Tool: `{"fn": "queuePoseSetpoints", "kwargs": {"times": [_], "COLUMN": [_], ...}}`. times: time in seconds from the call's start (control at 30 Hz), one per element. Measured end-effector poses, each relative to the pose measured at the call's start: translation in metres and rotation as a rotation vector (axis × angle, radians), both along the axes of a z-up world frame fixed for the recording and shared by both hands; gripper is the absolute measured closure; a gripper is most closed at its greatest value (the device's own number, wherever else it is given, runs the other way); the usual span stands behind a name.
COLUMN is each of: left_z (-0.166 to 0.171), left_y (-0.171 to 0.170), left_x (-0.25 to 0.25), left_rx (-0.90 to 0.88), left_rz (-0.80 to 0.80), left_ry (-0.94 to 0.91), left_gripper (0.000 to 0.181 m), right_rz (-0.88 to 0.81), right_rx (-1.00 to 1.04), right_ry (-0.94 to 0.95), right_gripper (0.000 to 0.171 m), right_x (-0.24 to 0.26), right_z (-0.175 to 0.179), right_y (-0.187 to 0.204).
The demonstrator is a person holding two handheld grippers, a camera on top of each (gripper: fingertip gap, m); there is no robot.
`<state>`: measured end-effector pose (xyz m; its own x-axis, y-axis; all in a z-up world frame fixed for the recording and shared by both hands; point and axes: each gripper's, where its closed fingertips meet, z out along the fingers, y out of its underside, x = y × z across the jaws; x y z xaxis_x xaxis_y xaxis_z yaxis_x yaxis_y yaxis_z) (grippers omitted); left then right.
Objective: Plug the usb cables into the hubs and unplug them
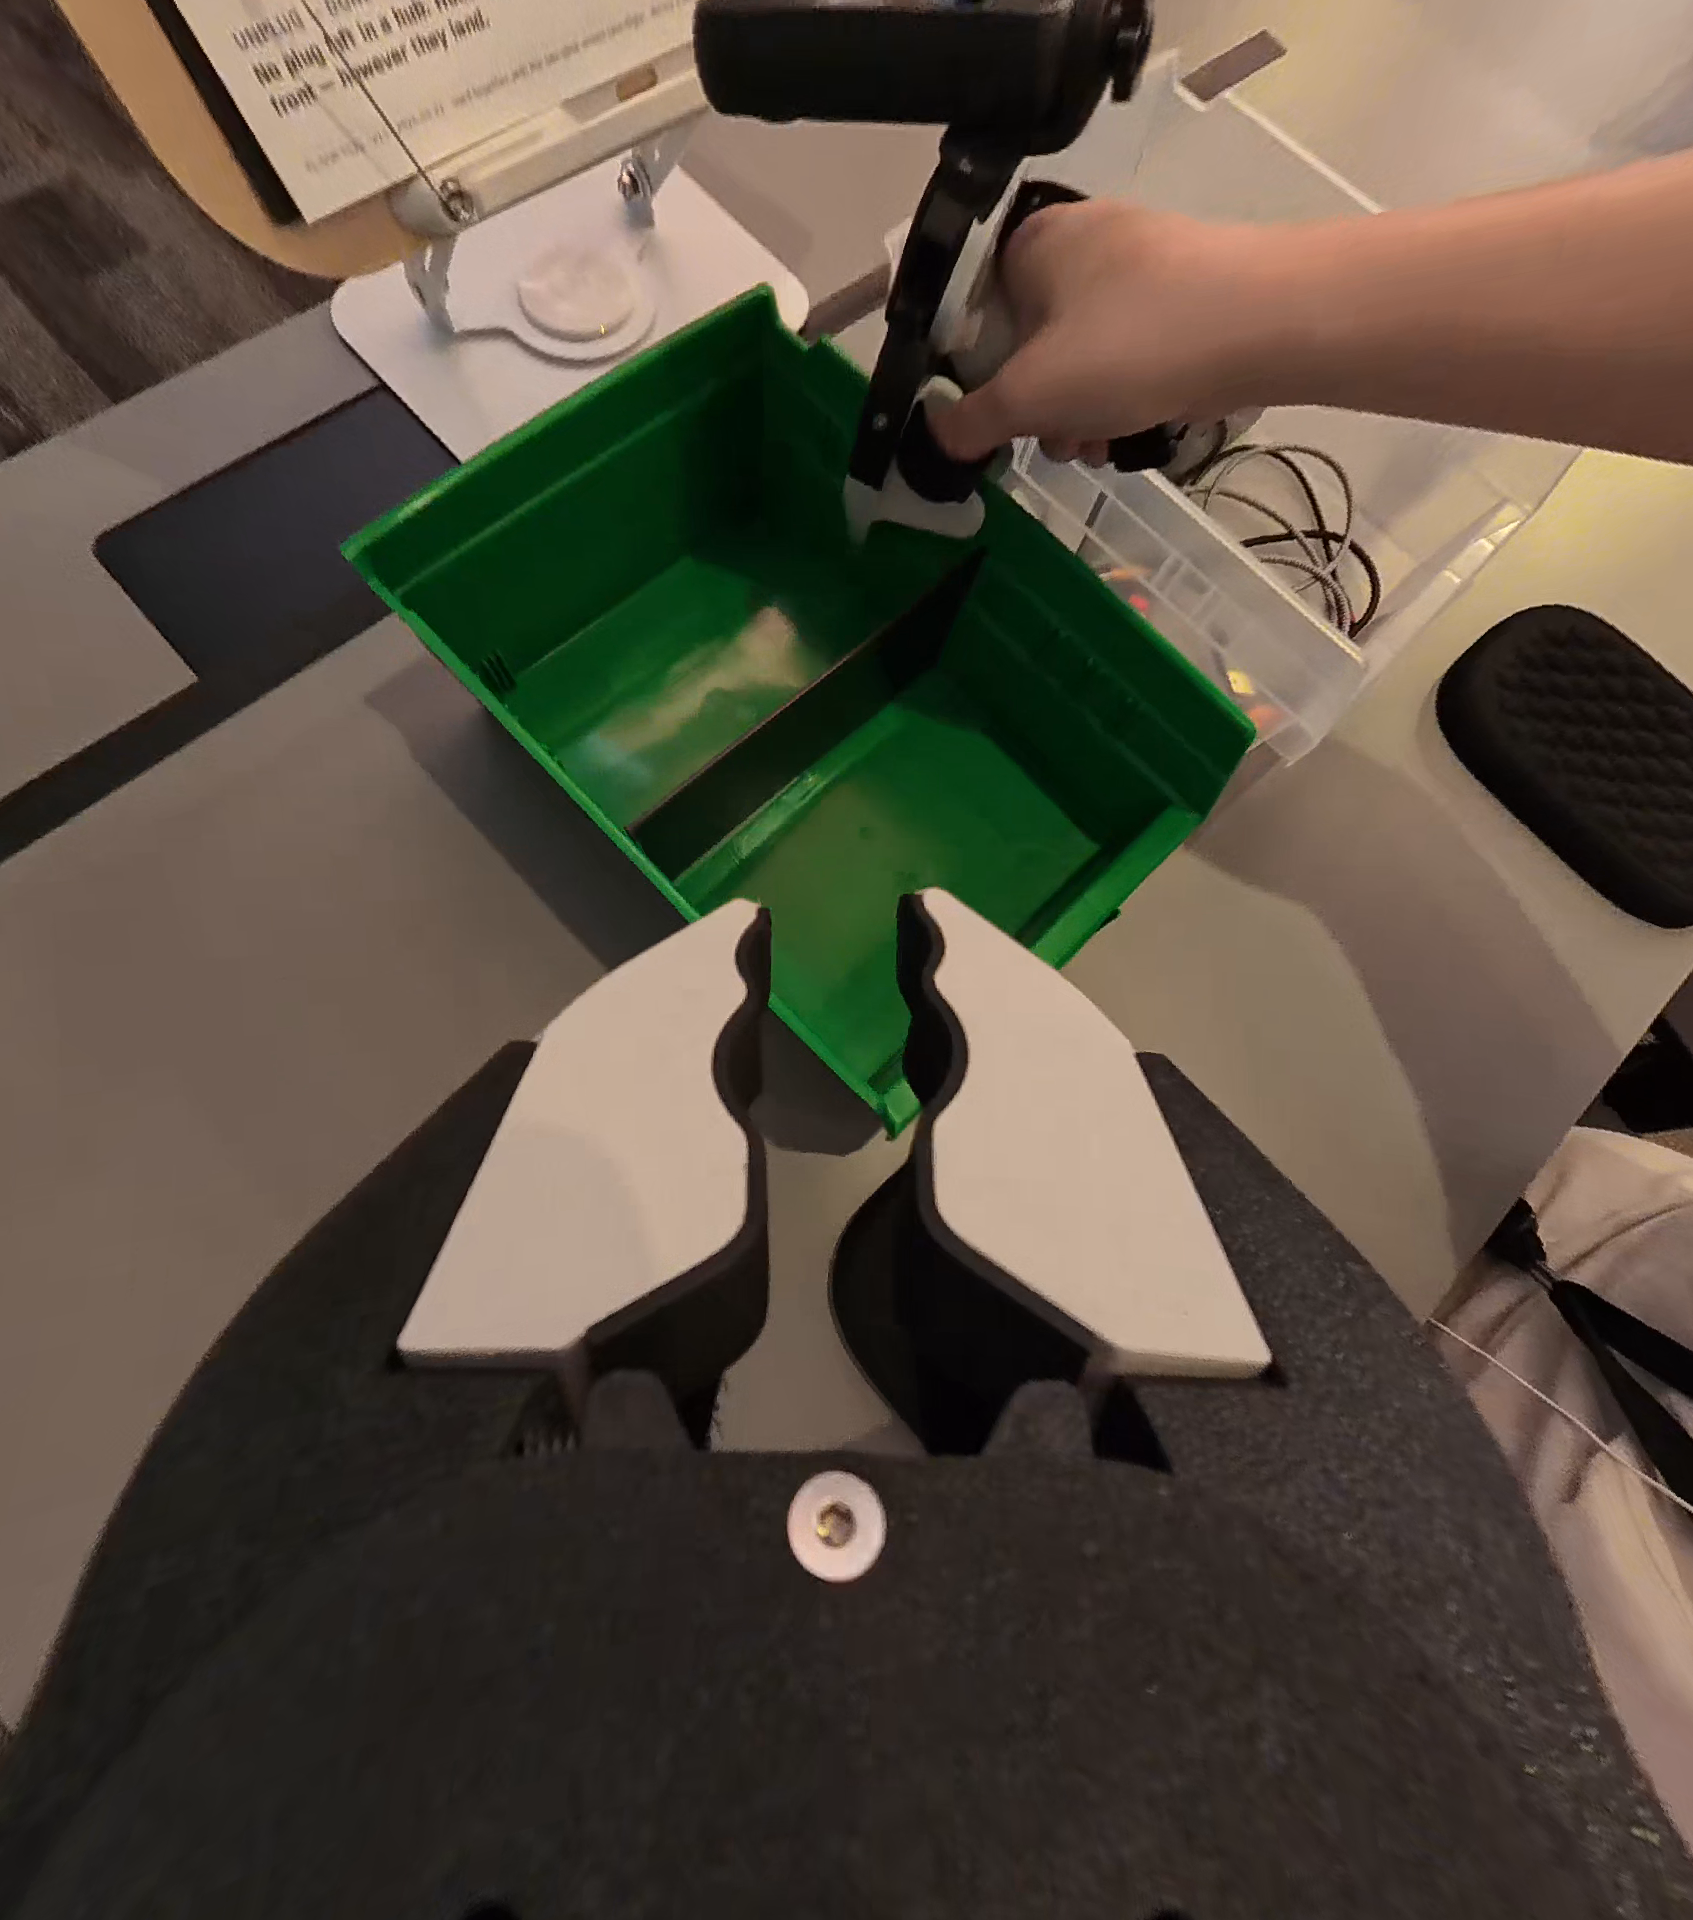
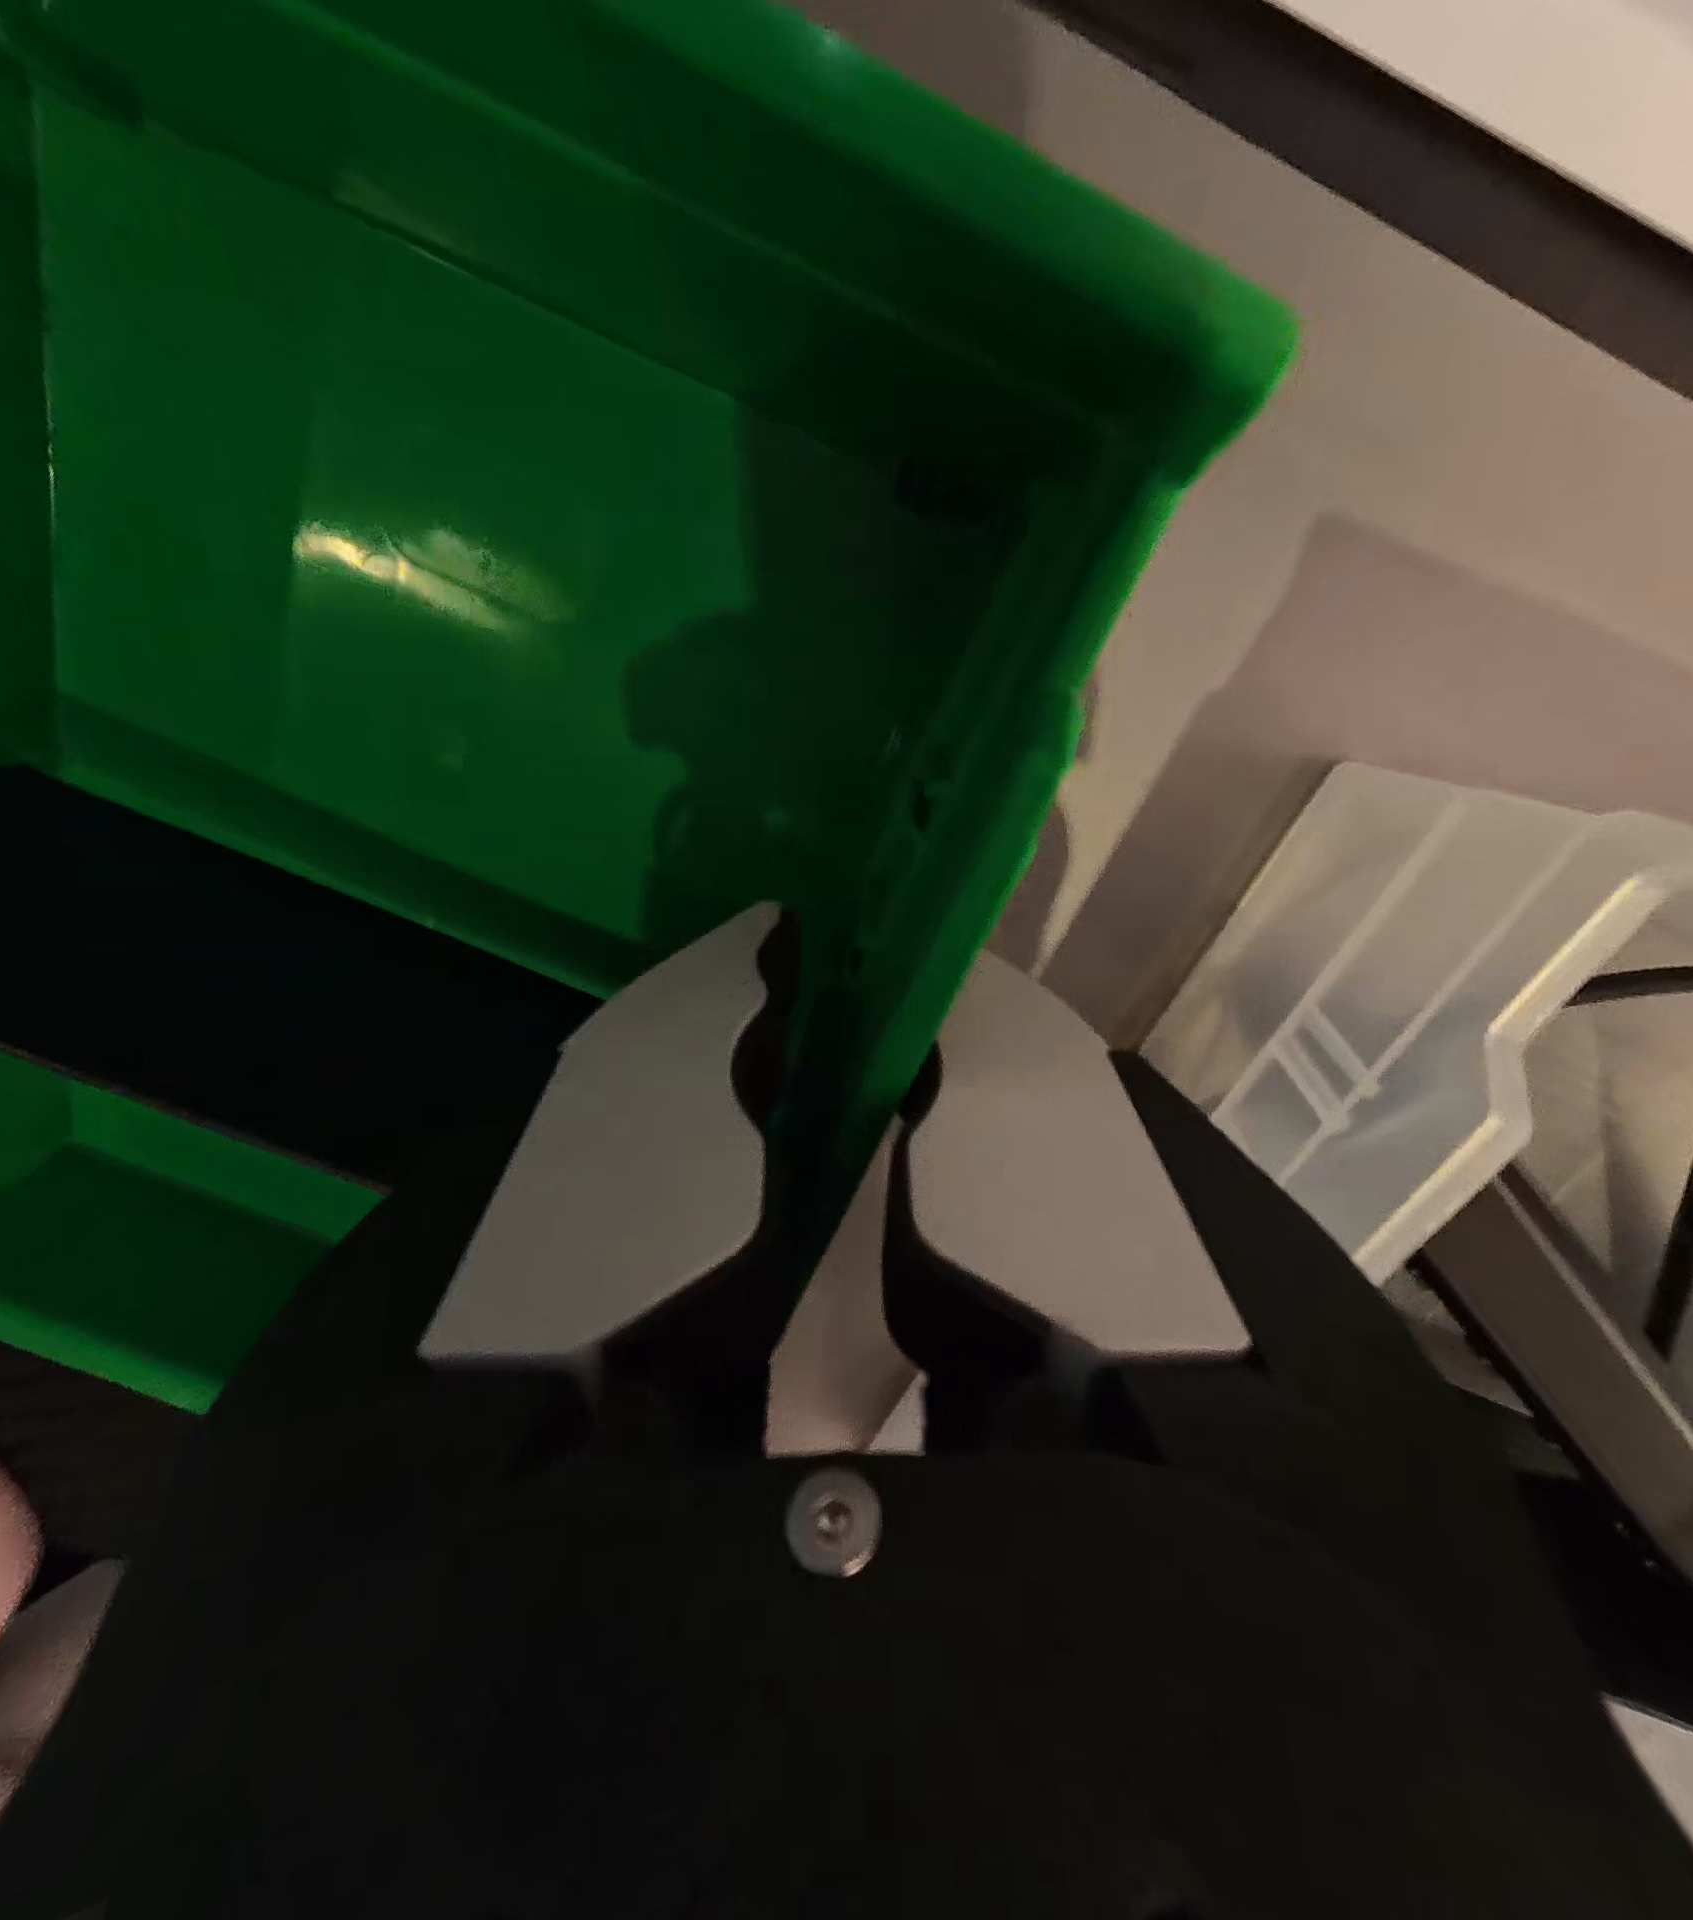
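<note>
Green plastic fills the middle of both views: an empty green bin (image 1: 800, 717) split by a black divider (image 1: 811, 727) that runs from lower left to upper right in the left wrist view. The right gripper (image 2: 863, 997) straddles the bin's side wall, one finger inside and one outside, closed onto that wall as far as the blurred right wrist view shows; in the left wrist view it (image 1: 909, 509) comes down at the upper right of the bin, held by a person's hand (image 1: 1081, 332). The left gripper (image 1: 834, 914) hovers at the bin's near corner, its jaws parted with nothing between them.

No hub can be made out. The usb cables (image 1: 1309, 520) appear to be the braided coils in the clear plastic box (image 1: 1226, 613) at the upper right of the left wrist view, just beyond the bin's right wall.

That box lies to the right of the bin, beside the right gripper and well apart from the left one. The right gripper is therefore the nearer, but it would likely have to let go of the wall first. The box's long axis seems to run parallel to the bin's right wall.
</note>
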<state>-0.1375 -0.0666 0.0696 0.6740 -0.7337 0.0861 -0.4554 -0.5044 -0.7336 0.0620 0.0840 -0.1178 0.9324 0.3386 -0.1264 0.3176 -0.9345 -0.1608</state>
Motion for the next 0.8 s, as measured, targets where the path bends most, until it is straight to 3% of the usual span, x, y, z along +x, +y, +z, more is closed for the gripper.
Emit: {"fn": "queuePoseSetpoints", "kwargs": {"times": [0.07, 0.23, 0.37, 0.53, 0.67, 0.73, 0.8], "left_z": [0.006, 0.039, 0.093, 0.148, 0.145, 0.138, 0.13], "left_y": [0.001, -0.004, -0.036, -0.08, -0.106, -0.112, -0.111], "left_x": [-0.001, 0.0, 0.008, 0.002, 0.011, 0.022, 0.035], "left_rx": [0.028, 0.131, 0.31, 0.634, 0.719, 0.692, 0.681], "left_rz": [0.008, 0.03, -0.023, -0.01, -0.04, -0.068, -0.095], "left_ry": [-0.024, -0.163, -0.378, -0.582, -0.506, -0.465, -0.409], "left_gripper": [0.159, 0.161, 0.16, 0.153, 0.15, 0.133, 0.128], "right_rz": [-0.061, -0.058, 0.052, 0.157, 0.095, 0.013, -0.103], "right_rx": [-0.021, -0.04, 0.024, 0.118, 0.177, 0.199, 0.229], "right_ry": [0.045, 0.128, 0.089, 0.021, -0.024, -0.046, -0.059], "right_gripper": [0.164, 0.163, 0.162, 0.162, 0.165, 0.164, 0.164], "right_x": [-0.003, -0.027, -0.053, -0.055, 0.004, 0.056, 0.118], "right_z": [0.002, 0.031, 0.089, 0.186, 0.255, 0.281, 0.304], "right_y": [0.001, -0.002, -0.007, -0.012, -0.021, -0.03, -0.041]}}
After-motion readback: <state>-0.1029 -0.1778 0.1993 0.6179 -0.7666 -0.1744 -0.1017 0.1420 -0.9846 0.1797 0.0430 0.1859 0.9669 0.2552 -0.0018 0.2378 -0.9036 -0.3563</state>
